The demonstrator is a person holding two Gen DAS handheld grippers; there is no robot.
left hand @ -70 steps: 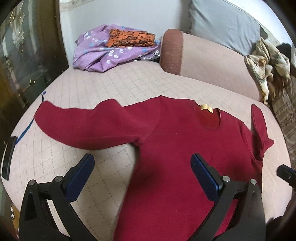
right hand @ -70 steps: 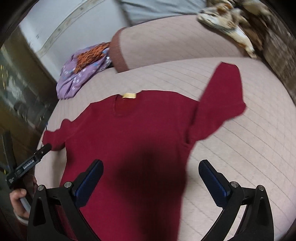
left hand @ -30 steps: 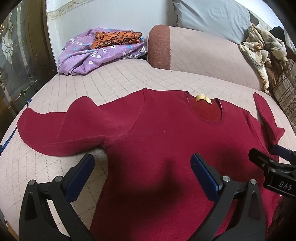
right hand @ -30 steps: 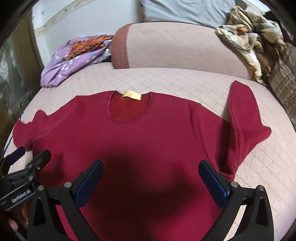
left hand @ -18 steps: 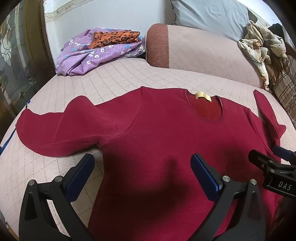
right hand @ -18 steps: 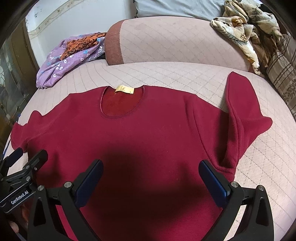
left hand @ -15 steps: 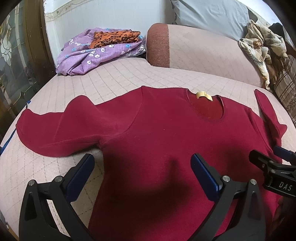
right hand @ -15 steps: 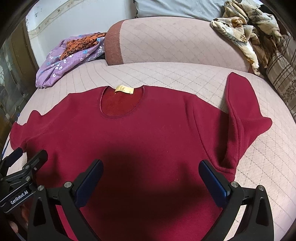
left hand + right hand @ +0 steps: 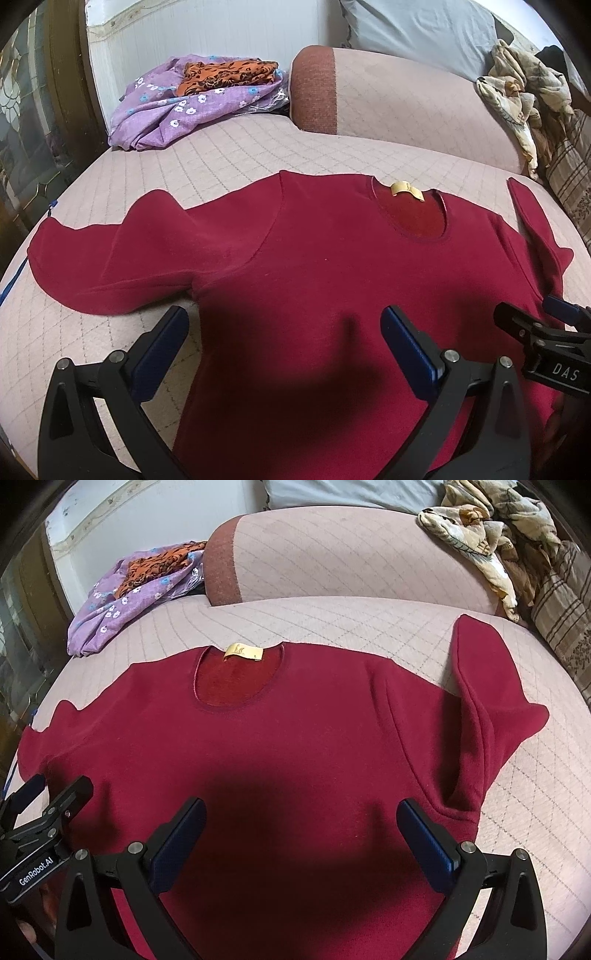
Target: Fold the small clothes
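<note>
A dark red long-sleeved sweater lies front-up on the quilted pink sofa seat, a yellow label at its neckline. Its left sleeve stretches flat to the left; its right sleeve is folded upward with a raised crease. My left gripper hovers open over the lower left of the body, holding nothing. My right gripper hovers open above the lower right of the body, holding nothing. Each gripper shows at the edge of the other's view.
A purple floral cloth with an orange patterned garment on it lies at the back left. The sofa backrest runs behind; a crumpled beige cloth and a plaid cushion sit at the right. A dark cabinet stands left.
Both grippers swung from the sweater's sides to face its middle and came lower and closer. Over the last half second almost nothing moved. The sweater lies as before.
</note>
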